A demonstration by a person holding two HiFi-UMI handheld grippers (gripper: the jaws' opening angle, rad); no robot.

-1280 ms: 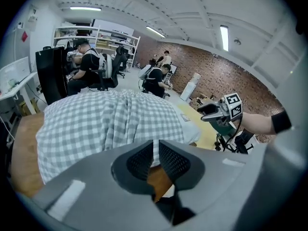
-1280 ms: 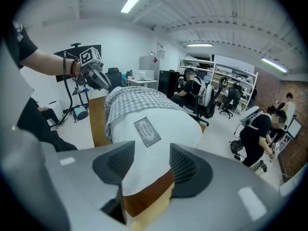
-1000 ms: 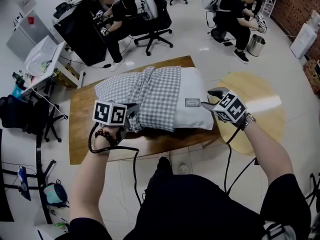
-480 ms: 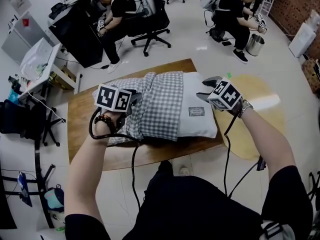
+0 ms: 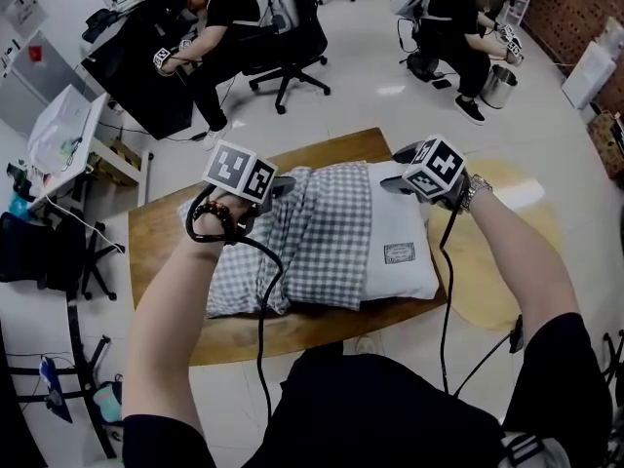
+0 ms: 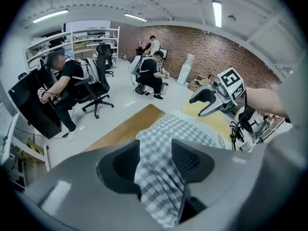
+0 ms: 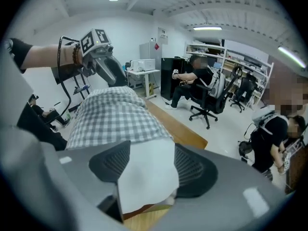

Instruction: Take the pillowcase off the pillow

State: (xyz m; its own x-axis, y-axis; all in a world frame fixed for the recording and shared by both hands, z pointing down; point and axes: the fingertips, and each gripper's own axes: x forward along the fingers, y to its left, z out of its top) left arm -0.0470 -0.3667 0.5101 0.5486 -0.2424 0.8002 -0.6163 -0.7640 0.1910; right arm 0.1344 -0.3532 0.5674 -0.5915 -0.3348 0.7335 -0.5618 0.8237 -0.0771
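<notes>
A white pillow (image 5: pixel 398 224) lies on the wooden table (image 5: pixel 161 237), its left part inside a grey-and-white checked pillowcase (image 5: pixel 312 232). My left gripper (image 5: pixel 281 185) hovers at the far edge of the checked cloth. Its jaws have just been opening, and in the left gripper view (image 6: pixel 156 160) the checked cloth (image 6: pixel 159 177) shows in the gap without the pads pressing it. My right gripper (image 5: pixel 395 180) is at the pillow's far right corner. Its jaws have also just been opening, and the bare white corner (image 7: pixel 147 170) sits between them.
A round yellow table (image 5: pixel 497 261) stands to the right of the wooden one. Beyond the table, people sit on office chairs (image 5: pixel 292 42) at the left and at the back right (image 5: pixel 453 18). A metal bin (image 5: pixel 499 86) stands on the floor there.
Both grippers have moved from the pillow's near side across it to its far edge. The left jaws have come off the checked cloth and both pairs stand wider. The pillow stays in place.
</notes>
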